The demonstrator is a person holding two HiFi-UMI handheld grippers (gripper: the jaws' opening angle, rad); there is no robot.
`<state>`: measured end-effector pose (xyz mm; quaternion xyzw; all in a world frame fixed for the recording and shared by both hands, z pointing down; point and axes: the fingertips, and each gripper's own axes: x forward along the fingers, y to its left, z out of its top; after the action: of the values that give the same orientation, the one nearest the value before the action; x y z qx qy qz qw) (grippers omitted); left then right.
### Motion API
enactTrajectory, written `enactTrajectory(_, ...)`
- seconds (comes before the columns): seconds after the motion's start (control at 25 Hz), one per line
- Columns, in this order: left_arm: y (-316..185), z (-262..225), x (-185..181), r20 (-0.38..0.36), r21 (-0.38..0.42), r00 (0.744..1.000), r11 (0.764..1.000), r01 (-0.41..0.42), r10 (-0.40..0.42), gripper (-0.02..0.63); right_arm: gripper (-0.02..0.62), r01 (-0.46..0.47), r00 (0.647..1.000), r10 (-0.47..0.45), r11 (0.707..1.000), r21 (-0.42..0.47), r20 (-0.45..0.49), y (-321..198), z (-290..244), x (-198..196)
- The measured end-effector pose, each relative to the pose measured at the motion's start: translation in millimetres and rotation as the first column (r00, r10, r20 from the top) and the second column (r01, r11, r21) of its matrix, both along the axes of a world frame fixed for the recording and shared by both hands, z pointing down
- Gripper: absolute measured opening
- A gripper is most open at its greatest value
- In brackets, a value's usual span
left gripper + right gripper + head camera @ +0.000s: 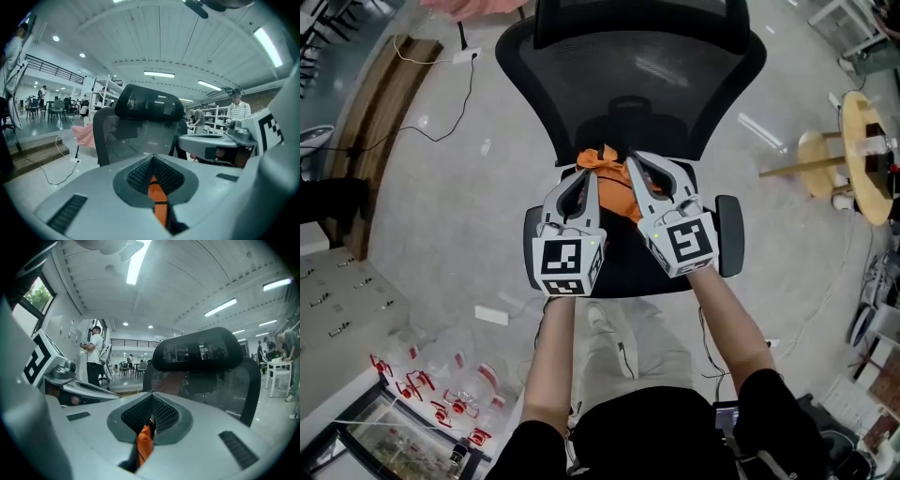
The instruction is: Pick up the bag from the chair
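left gripper [152,159]: jaws closed, ribbed pads [138,176] pinching a flat orange strip of the bag [159,200]; strip runs straight down out of the clamp, so it looks loaded, not slack
right gripper [151,398]: jaws also closed, with a bunched orange fold of the same bag caught low in the clamp and poking out at 6 o'clock; no gap between the pads on either side
two pinch points on one soft thing; my read is that this spreads the load and stops the fabric swinging or slipping out of a single nip

head view: the two grippers sit side by side, tips angled in toward each other; the bag shows as an orange bundle between them and at 12 o'clock of the tips, over the rear of the chair [628,267] seat, just in front of the mesh backrest [628,84]
both grippers point roughly level at the backrest, which suits a grab at the top edge with the bulk hanging below
cannot tell from above whether the bag's underside touches the seat; the grippers cover it

judgement: grasp done, lift is the step in hand; next needs a straight rise clear of the armrest [728,234] at 3 o'clock; risk is thin fabric creeping out of the right clamp, since only a small fold is in there
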<state>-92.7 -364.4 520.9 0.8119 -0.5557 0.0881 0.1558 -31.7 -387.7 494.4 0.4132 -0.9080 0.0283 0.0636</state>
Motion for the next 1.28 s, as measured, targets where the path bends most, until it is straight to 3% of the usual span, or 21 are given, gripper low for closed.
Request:
enactTrajectory(0.36, 14.3, -35.4, 5.5, 0.01, 0.037, 1.0, 0.999, -0.018, 0.017, 0.003, 0.0, -0.024, 1.0, 0.024, 1.0, -0.017, 0.012, 17.9, -21.3, 10.5)
enactTrajectory(0.8, 36.5, -78.3, 10.8, 0.022, 0.084, 0.999, 0.996, -0.04, 0.038, 0.003, 0.0, -0.039, 0.998, 0.037, 0.998, 0.039, 0.051, 37.6, -77.0, 17.0)
enactTrajectory(1.28, 78.8, -147.1, -5.1, 0.028, 0.173, 0.998, 0.984, -0.053, 0.049, 0.003, 0.0, -0.069, 0.994, 0.065, 0.996, 0.055, 0.083, 82.3, -134.5, 14.4)
